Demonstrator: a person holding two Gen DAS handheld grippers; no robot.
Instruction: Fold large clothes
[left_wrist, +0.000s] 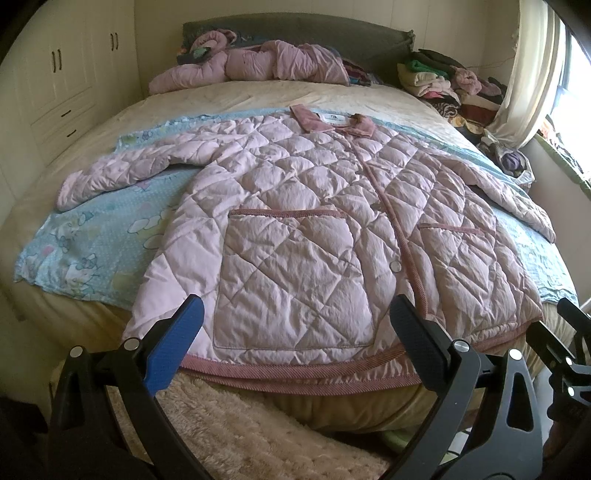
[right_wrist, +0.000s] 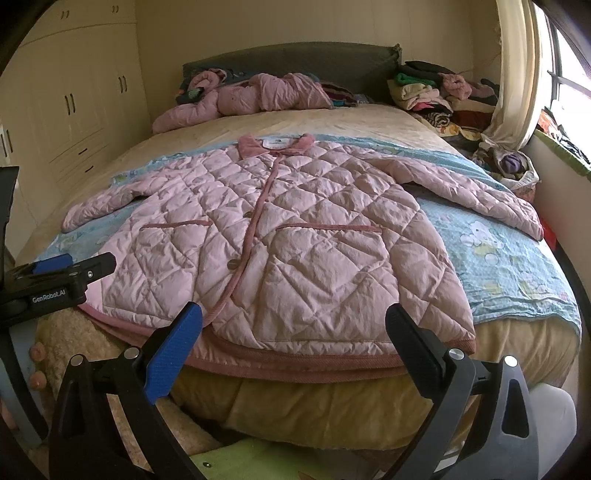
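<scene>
Pink quilted button-front jacket (left_wrist: 295, 229) lies flat, face up, sleeves spread, on blue cartoon-print sheet (right_wrist: 498, 258) atop bed (right_wrist: 332, 398). Left gripper (left_wrist: 295, 332) and right gripper (right_wrist: 293, 332) released, jaws wide, just short of hem.

Left gripper (left_wrist: 295, 332): black frame, silver screws, one blue finger pad, one black.
Right gripper (right_wrist: 293, 332): same build.
Marking: "GenRobot.AI" on the left gripper's side.

Daylight pours in from the window (left_wrist: 576, 70) on the right, blown out to white glare beside the curtain (right_wrist: 517, 74), while the wardrobe (left_wrist: 55, 74) side sits dimmer and yellowish, colours muted, focus soft, and heavy fisheye bending with black vignette crowding every corner.
</scene>
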